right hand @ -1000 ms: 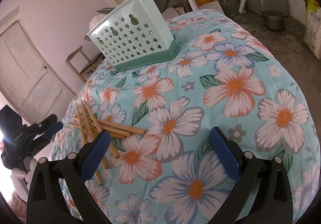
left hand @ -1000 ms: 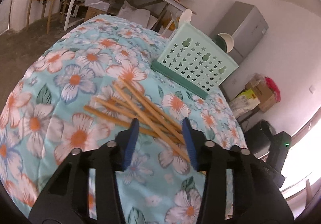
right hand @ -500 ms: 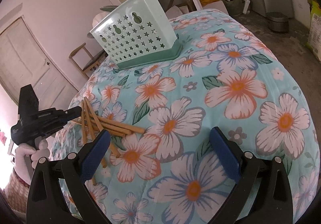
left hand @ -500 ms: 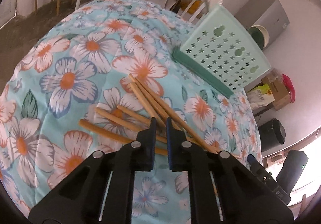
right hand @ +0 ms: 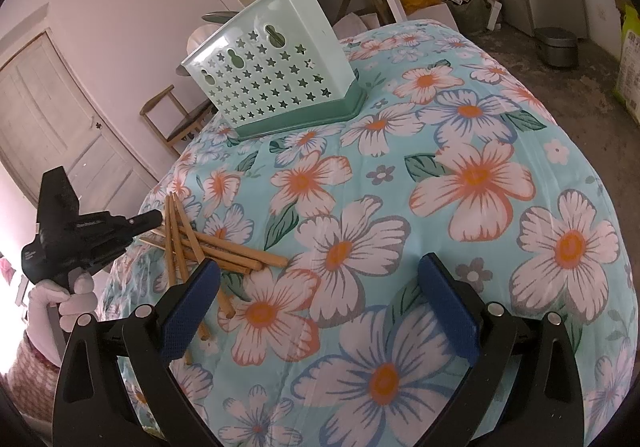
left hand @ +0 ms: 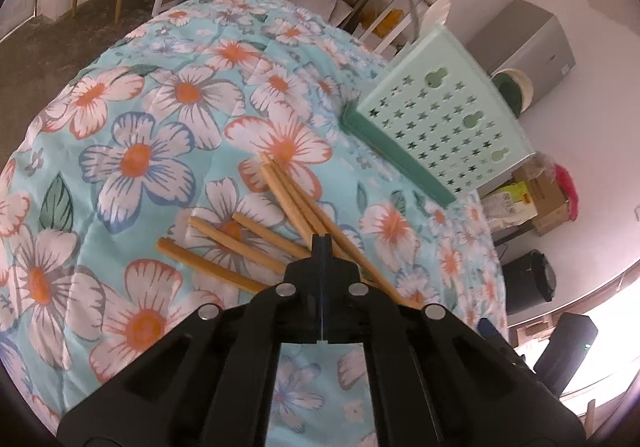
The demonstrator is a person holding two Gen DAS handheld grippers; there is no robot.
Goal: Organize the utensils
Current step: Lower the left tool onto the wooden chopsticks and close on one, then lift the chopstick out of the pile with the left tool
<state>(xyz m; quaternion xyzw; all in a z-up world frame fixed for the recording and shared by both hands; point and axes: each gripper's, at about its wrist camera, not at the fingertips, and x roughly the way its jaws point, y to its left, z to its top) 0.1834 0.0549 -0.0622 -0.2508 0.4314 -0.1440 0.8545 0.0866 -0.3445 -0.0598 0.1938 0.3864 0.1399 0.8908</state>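
Both differ: left gripper [left hand: 322,243] pinched on chopsticks [left hand: 296,199], right gripper [right hand: 320,303] spread wide w/ nothing.

we find no readable text, faint printing on the left gripper [right hand: 154,220] body at left, too small to read

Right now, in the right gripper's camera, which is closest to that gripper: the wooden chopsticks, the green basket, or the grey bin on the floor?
1. Chopsticks, by the right gripper's left finger.
2. Green basket, upright across the floral cloth.
3. Grey bin, on the floor, far right.
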